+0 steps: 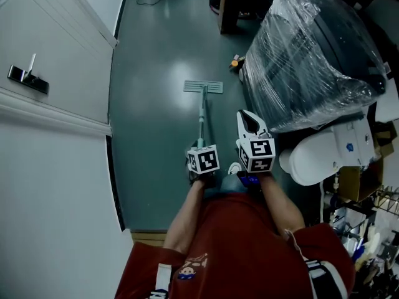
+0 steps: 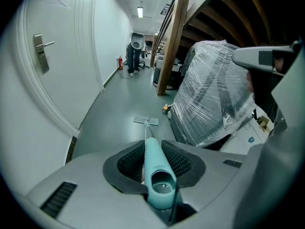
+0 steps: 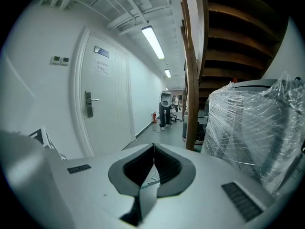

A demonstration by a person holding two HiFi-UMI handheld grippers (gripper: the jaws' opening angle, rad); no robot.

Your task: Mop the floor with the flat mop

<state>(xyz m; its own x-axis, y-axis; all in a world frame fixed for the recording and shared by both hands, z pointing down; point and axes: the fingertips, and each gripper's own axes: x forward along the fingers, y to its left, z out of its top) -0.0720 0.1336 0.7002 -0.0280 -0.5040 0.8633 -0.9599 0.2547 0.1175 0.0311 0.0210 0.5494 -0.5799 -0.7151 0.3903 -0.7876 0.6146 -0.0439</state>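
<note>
The flat mop (image 1: 202,111) runs its long axis straight ahead from the left gripper (image 1: 201,151), whose jaws pinch the top end of the teal handle. Its pad lies flat and crosswise on the floor (image 1: 156,136), well out in front, probably so a push along the shaft slides it forward. Just beside, on the right, the right gripper (image 3: 153,149) has its jaws pressed together on nothing, clear of the handle. A plastic-wrapped load (image 1: 312,55) stands further right.

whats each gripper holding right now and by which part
The left gripper is shut on the flat mop, clamping the top end of its teal handle. The right gripper is shut, with nothing between its jaws.
</note>
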